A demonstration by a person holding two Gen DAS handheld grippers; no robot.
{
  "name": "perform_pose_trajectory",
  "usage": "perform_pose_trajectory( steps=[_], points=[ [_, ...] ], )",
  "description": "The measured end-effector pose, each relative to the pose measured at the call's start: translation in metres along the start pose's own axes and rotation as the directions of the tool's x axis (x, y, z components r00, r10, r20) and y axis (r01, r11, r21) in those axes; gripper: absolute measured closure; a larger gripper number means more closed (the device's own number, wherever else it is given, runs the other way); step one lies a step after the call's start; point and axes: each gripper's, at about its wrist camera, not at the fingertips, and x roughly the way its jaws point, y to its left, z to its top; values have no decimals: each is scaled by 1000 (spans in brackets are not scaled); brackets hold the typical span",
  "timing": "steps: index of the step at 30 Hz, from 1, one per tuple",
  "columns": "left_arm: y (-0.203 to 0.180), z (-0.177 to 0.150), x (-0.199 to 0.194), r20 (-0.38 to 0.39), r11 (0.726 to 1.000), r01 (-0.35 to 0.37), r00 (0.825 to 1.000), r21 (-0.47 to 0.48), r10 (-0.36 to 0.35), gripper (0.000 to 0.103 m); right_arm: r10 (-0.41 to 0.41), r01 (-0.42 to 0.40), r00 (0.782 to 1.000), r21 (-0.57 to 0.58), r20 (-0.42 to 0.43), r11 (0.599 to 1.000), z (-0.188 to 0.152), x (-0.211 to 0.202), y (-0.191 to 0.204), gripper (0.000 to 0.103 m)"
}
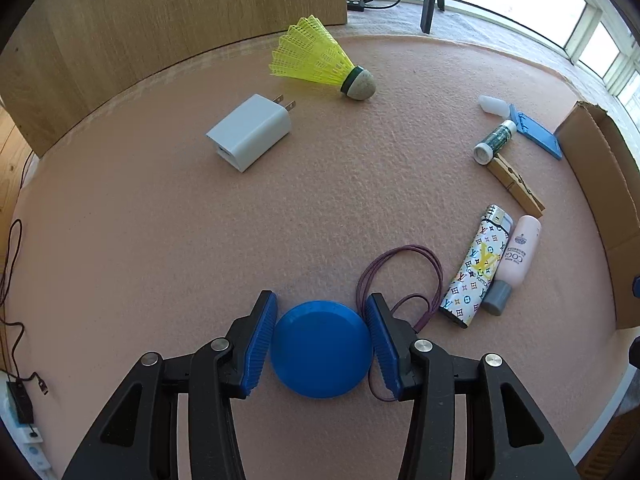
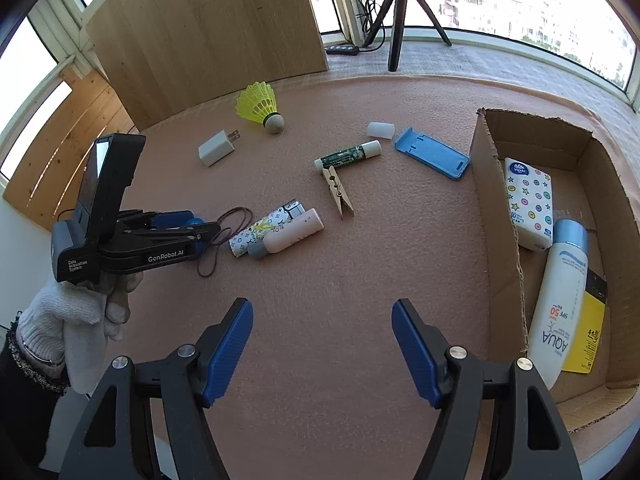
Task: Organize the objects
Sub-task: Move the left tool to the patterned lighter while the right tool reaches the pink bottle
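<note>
your left gripper (image 1: 321, 344) holds the blue disc (image 1: 321, 349) between its fingers (image 1: 258, 344), which pinch it at two opposite edges. the disc is round, thin and smooth, so the hold is only on its rim, and i judge it can turn or slip out if you swing the hand fast. keep the pinch firm and keep the disc about level while you carry it.

the box (image 2: 494, 216) stands at the right end of the worktop (image 2: 360, 280), well apart from the disc. a tissue pack (image 2: 528, 204) and a sunscreen bottle (image 2: 560, 300) already lie in it, so this seems to be the place for the things. between your left gripper and the box lie the hair tie (image 1: 400, 276), the lighter (image 1: 478, 268) and the pink bottle (image 1: 520, 252). the hair tie is just beside the right finger, and i cannot tell if it touches it. lift the disc clear first, so the tie does not come with it, then pass above the other things.

your right gripper (image 2: 322, 350) is spread and holds nothing; it hovers over bare worktop near the box. keep it away from the path, or move it toward the clothespin (image 2: 338, 194) for the next pick.

let go of the disc only when it is low over the free floor of the box.
</note>
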Motion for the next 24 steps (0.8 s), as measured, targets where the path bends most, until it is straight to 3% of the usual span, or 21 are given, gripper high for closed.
perform_pose_trajectory(
  steps=[4,9,12,17,19,24],
  points=[
    [23,2,2,-3,998,-37,999,-54,37,52,10,-10,1000,-1,-6,1000,8,10,7,35],
    [34,-8,-16,20,996,-3,1000,-88,5,52,34,-33,999,34,-20,999,28,29,12,35],
    [37,-10,-29,54,993,25,998,-118,-19,46,50,-46,998,86,-43,995,40,47,10,35],
    [39,-16,-36,58,991,13,998,-131,-6,45,44,-30,995,158,-86,987,51,75,4,35],
    [43,-17,-34,57,989,39,998,-144,-31,45,33,-17,995,165,-97,986,53,83,4,35],
    [28,-18,-35,64,994,66,996,-93,-60,45,-5,24,992,144,-126,989,54,97,10,40]
  ],
)
